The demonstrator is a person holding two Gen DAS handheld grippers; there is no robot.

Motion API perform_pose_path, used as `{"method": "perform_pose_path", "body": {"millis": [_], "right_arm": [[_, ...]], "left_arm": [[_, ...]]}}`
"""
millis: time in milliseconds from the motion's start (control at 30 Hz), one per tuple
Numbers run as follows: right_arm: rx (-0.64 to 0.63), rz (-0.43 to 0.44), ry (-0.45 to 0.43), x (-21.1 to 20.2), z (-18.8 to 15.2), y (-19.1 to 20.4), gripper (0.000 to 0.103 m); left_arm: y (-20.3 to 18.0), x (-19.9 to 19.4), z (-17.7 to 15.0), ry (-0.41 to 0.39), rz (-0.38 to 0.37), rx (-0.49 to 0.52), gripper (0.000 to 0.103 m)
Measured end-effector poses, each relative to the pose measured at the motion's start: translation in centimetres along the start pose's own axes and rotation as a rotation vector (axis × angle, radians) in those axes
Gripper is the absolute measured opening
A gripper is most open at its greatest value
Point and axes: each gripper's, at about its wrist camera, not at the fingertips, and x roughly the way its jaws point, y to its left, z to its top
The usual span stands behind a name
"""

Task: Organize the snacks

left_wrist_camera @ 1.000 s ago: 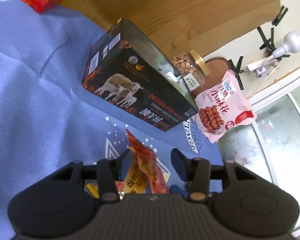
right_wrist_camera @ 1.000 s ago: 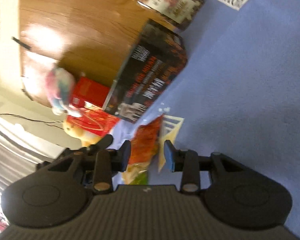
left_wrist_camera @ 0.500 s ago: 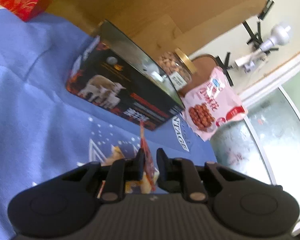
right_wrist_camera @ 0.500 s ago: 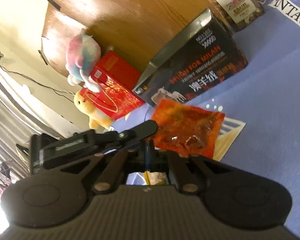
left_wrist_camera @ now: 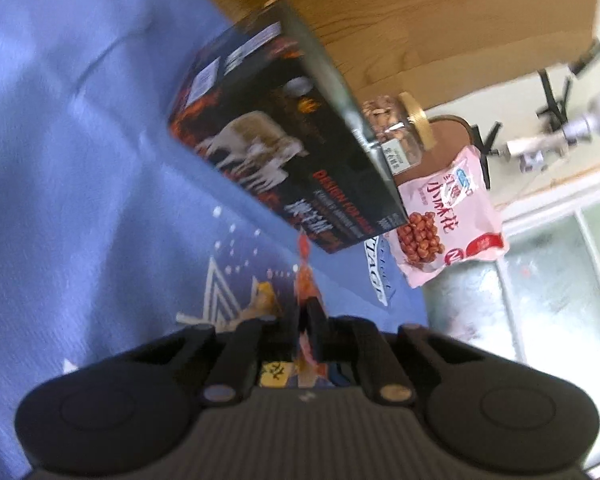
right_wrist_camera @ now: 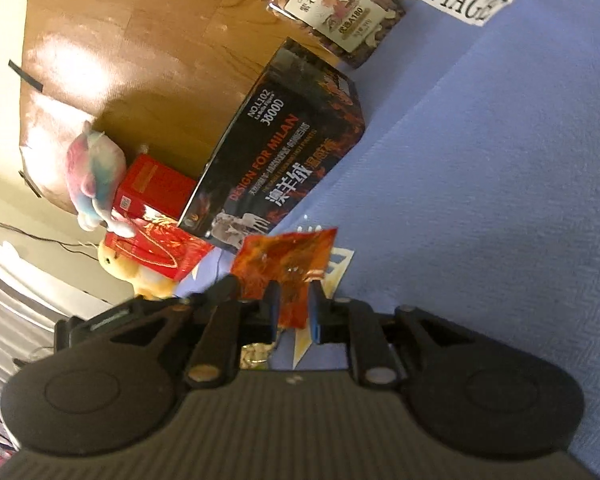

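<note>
My left gripper [left_wrist_camera: 305, 312] is shut on a thin red-orange snack packet [left_wrist_camera: 305, 280], seen edge-on above the blue cloth. In the right wrist view the same packet [right_wrist_camera: 288, 264] shows flat, with the left gripper's arm at its left edge. My right gripper [right_wrist_camera: 294, 308] is open, its blue pads either side of the packet's lower edge without pinching it. A black box [left_wrist_camera: 284, 152] with sheep printed on it lies beyond, also in the right wrist view [right_wrist_camera: 284, 160].
A nut jar [left_wrist_camera: 396, 132] with a gold lid and a pink peanut bag [left_wrist_camera: 448, 216] lie behind the black box. The jar [right_wrist_camera: 332, 8], a red box [right_wrist_camera: 156, 224] and plush toys [right_wrist_camera: 96, 176] stand along the wooden board. Blue cloth [right_wrist_camera: 480, 200] covers the table.
The left gripper closed on the snack packet and lifted it. The right gripper, shut half a second ago, has opened around the packet's lower edge.
</note>
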Motion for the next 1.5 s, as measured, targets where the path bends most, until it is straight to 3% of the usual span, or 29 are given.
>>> {"method": "perform_pose_path", "body": {"millis": [233,367,433,533,767,800,900,1033,1133,1200,1267,1467,1500], "right_arm": [[-0.012,0.001,-0.023,0.1,-0.4,0.5,0.023],[-0.032,0.008,-0.018,0.4,-0.4,1.4,0.041],[-0.048,0.002,-0.015,0.5,-0.4,1.7,0.045],[-0.060,-0.008,-0.018,1.5,-0.1,1.8,0.045],[-0.126,-0.015,-0.014,5.2,1.2,3.3,0.046],[-0.126,-0.007,-0.007,5.3,1.4,3.4,0.043],[-0.144,0.061,0.029,5.2,1.4,3.8,0.019],[-0.199,0.025,0.011,4.1,0.7,4.5,0.022],[-0.120,0.055,-0.010,2.3,0.6,2.9,0.023],[-0.058,0.058,-0.033,1.3,0.6,1.7,0.044],[0.013,0.070,-0.049,0.8,0.6,0.4,0.050],[0.211,0.215,-0.010,2.2,0.8,-1.1,0.049],[0.220,0.205,-0.017,2.4,0.8,-1.1,0.042]], "left_arm": [[2.2,-0.6,0.5,-0.033,-0.003,-0.113,0.005],[3.1,-0.5,0.8,-0.029,-0.029,-0.171,0.005],[4.1,-0.5,0.9,-0.020,-0.072,-0.241,0.005],[5.0,-0.5,1.0,-0.016,-0.122,-0.302,0.005],[4.5,-0.4,1.1,-0.022,-0.102,-0.274,0.005],[4.1,-0.5,1.1,-0.028,-0.084,-0.253,0.005],[3.1,-0.9,1.1,-0.025,-0.067,-0.192,0.005],[2.8,-0.8,1.1,-0.022,-0.079,-0.210,0.005],[3.8,-1.1,1.3,-0.003,-0.192,-0.320,0.005],[3.2,-1.6,1.5,-0.015,-0.214,-0.313,0.005],[2.5,-1.9,1.6,-0.017,-0.240,-0.299,0.005],[1.9,-1.7,1.3,0.003,-0.263,-0.295,0.005],[1.8,-1.7,1.2,0.005,-0.265,-0.290,0.005]]}}
